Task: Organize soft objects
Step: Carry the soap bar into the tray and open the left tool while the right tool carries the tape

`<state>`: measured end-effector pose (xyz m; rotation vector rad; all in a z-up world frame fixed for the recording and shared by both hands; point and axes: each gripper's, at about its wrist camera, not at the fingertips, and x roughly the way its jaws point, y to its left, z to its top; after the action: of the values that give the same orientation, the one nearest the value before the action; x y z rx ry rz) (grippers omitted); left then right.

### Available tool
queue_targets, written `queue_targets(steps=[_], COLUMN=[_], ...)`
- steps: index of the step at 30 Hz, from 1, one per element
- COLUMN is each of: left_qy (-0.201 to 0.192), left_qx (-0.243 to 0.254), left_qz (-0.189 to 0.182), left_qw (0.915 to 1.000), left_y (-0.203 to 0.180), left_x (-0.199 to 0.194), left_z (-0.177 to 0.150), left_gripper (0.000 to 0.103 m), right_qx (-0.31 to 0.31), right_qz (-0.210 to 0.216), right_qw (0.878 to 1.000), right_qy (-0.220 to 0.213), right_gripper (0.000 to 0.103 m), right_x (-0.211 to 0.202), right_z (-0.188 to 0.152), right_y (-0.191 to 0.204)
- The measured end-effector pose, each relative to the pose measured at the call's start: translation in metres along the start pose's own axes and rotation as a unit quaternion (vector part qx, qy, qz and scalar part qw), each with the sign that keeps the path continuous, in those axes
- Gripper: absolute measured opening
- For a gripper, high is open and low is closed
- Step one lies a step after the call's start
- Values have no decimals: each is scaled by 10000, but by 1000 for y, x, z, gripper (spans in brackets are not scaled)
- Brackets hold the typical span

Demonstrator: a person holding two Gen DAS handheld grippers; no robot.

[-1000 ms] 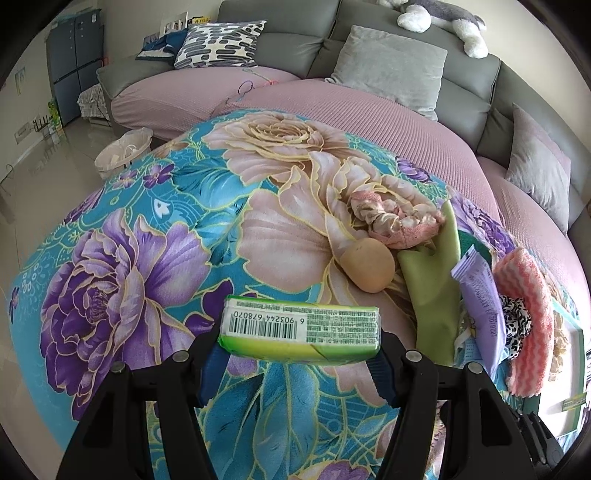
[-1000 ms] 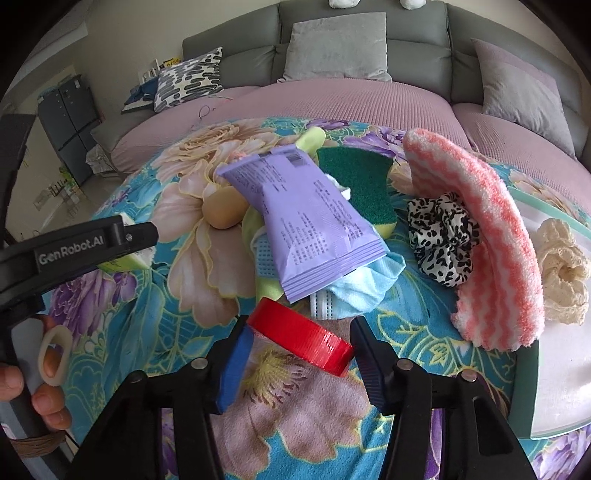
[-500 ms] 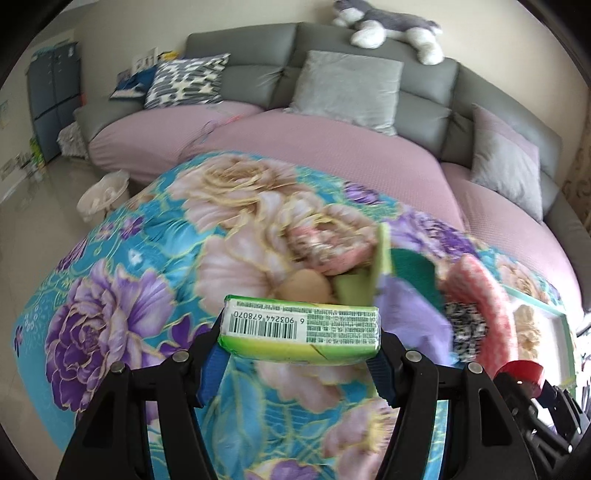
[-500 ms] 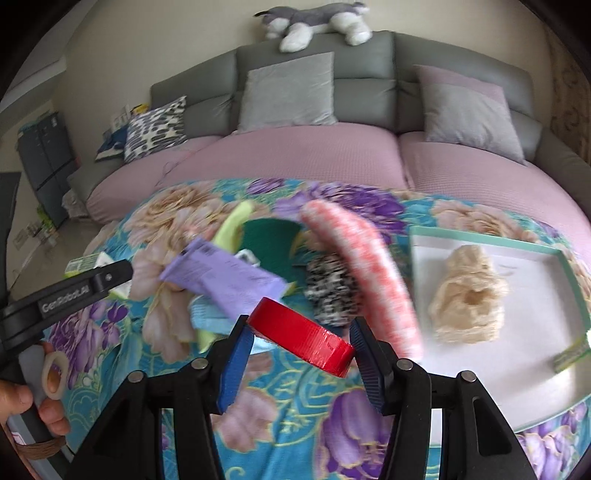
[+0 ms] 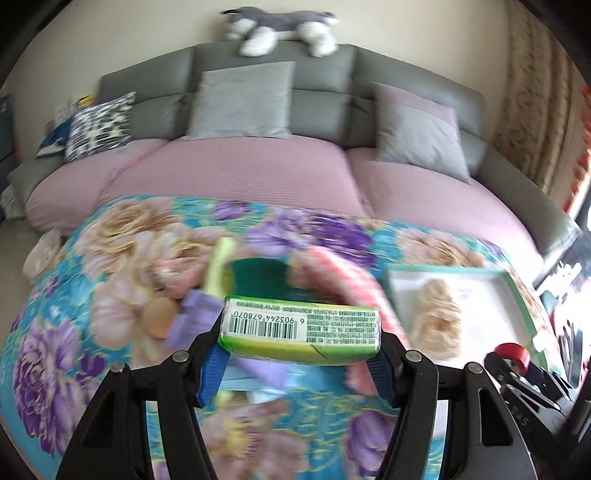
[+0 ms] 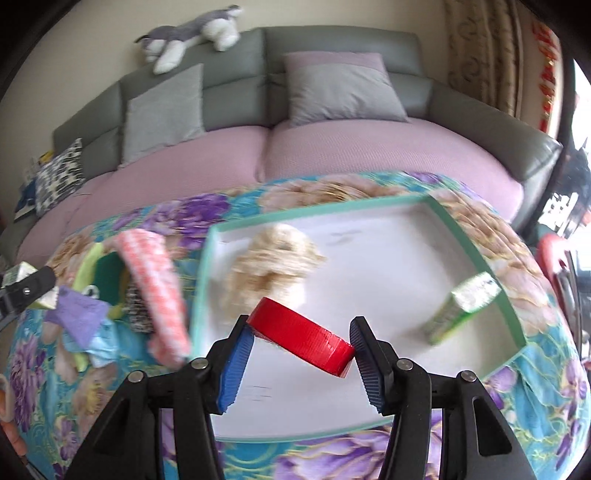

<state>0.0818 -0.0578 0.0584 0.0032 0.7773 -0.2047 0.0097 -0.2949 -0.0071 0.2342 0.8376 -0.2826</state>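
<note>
My left gripper [image 5: 300, 360] is shut on a green tissue pack [image 5: 301, 329] with a barcode, held above the floral cloth. My right gripper [image 6: 301, 347] is shut on a red tape roll [image 6: 301, 338], held over the white tray [image 6: 513, 321] with a green rim. In the tray lie a cream scrunchie [image 6: 271, 258] and another green pack [image 6: 461, 308]. The tray [image 5: 517, 291] and the scrunchie [image 5: 437, 317] also show in the left wrist view. Left of the tray is a blurred pile: pink striped cloth [image 6: 155, 280], purple packet [image 6: 79, 314], green sponge [image 6: 107, 280], leopard scrunchie [image 6: 136, 310].
A beige round sponge [image 5: 159, 316] and a yellow-green glove [image 5: 218, 269] lie on the floral cloth [image 5: 92, 332]. A grey sofa with pink covers [image 5: 258, 173] and cushions curves behind. A plush dog [image 5: 280, 29] lies on its back. The right gripper shows at lower right of the left wrist view [image 5: 511, 356].
Both grippers have swung right and risen, each keeping its hold. The right gripper now hangs over the tray; the pile has slid left in both views.
</note>
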Motion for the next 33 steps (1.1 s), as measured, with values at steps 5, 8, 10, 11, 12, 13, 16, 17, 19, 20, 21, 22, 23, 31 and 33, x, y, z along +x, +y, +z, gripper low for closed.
queue_targets(steps=[5, 8, 10, 11, 12, 13, 16, 17, 19, 20, 21, 22, 23, 31, 33], left_qy=[88, 161, 260, 341, 438, 526, 680, 715, 767, 779, 781, 784, 803, 847, 841], left_qx=[399, 674, 842, 911, 989, 1055, 1216, 1255, 1323, 1352, 1392, 1424, 1459, 1532, 1535], left_qz=[-324, -487, -585, -622, -676, -714, -762, -764, -785, -795, -811, -821, -825, -800, -787], left_qw=[9986, 9964, 9944, 9933, 9918, 9905, 9873, 9866, 9851, 9846, 9838, 9833, 9826, 9813, 9814], left_y=[-49, -77, -95, -102, -111, -118, -133, -137, -144, -147, -150, -153, -156, -168, -170], left_x=[8, 16, 24, 29, 35, 40, 50, 53, 57, 58, 61, 62, 64, 75, 77], left_z=[-5, -11, -17, -21, -26, -30, -38, -40, -42, -43, -43, -44, -45, -47, -47], left_gripper=[67, 67, 67, 67, 67, 67, 67, 67, 67, 67, 67, 67, 67, 68, 68], right_qx=[260, 416, 497, 523, 542, 561, 661, 700, 769, 793, 812, 828, 840, 852, 872], right_qz=[-163, -207, -192, -205, -237, -265, -290, -288, -304, -313, -315, -314, -308, -324, -340], right_qw=[9993, 9987, 9984, 9982, 9980, 9978, 9972, 9970, 9964, 9961, 9959, 9958, 9957, 9955, 9953], right_qy=[198, 186, 179, 202, 208, 214, 181, 176, 202, 219, 236, 242, 236, 254, 245], right_gripper=[57, 57, 57, 57, 57, 57, 57, 57, 57, 57, 57, 57, 57, 57, 57], right_x=[7, 6, 7, 8, 9, 10, 10, 11, 15, 17, 18, 20, 20, 24, 24], right_z=[-5, -8, -8, -8, -9, -9, -8, -8, -8, -8, -8, -8, -8, -6, -5], right_y=[-31, -44, -54, -57, -59, -62, -72, -75, -81, -83, -85, -87, -88, -95, -98])
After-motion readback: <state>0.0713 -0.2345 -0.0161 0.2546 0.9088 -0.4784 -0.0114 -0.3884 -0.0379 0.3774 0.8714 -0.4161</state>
